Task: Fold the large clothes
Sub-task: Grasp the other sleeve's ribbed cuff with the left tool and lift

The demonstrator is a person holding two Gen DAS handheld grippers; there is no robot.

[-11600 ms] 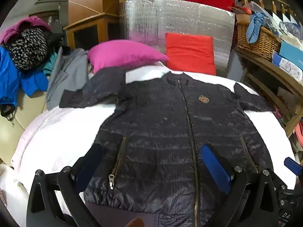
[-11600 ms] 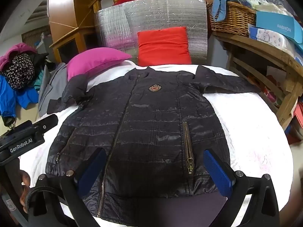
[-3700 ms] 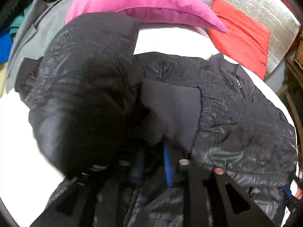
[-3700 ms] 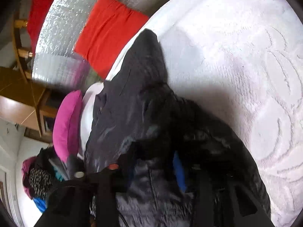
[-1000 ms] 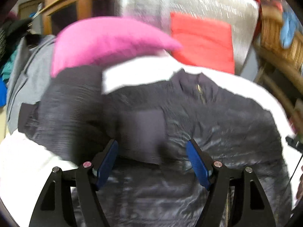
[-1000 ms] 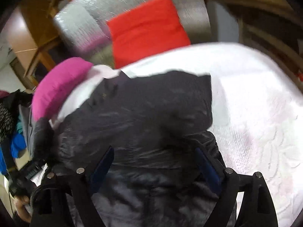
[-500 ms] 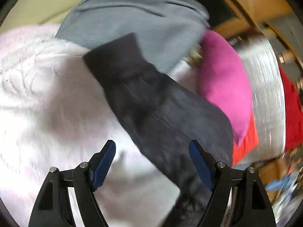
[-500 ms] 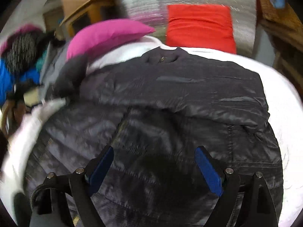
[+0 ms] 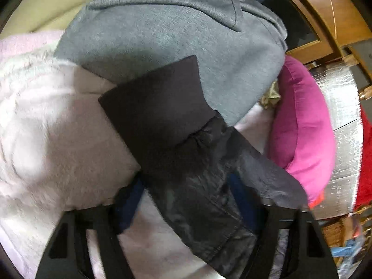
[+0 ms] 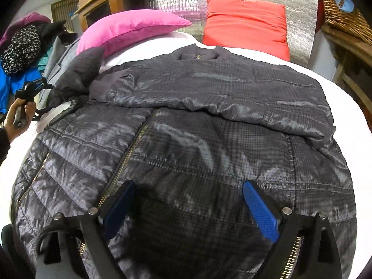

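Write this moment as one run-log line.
left claw: closing around black quilted jacket's outstretched sleeve | right claw: opening, empty, above jacket front

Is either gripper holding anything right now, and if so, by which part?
The left gripper is closing around the jacket's outstretched sleeve, just behind the cuff; whether it grips yet is unclear. The right gripper holds nothing.

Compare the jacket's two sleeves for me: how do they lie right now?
The right sleeve is folded flat across the jacket's chest; the left sleeve stretches out off the body toward the grey garment. The left gripper is closing around the left sleeve; no gripper touches the right sleeve, and the right gripper hangs open over the front. Both are dark quilted fabric.
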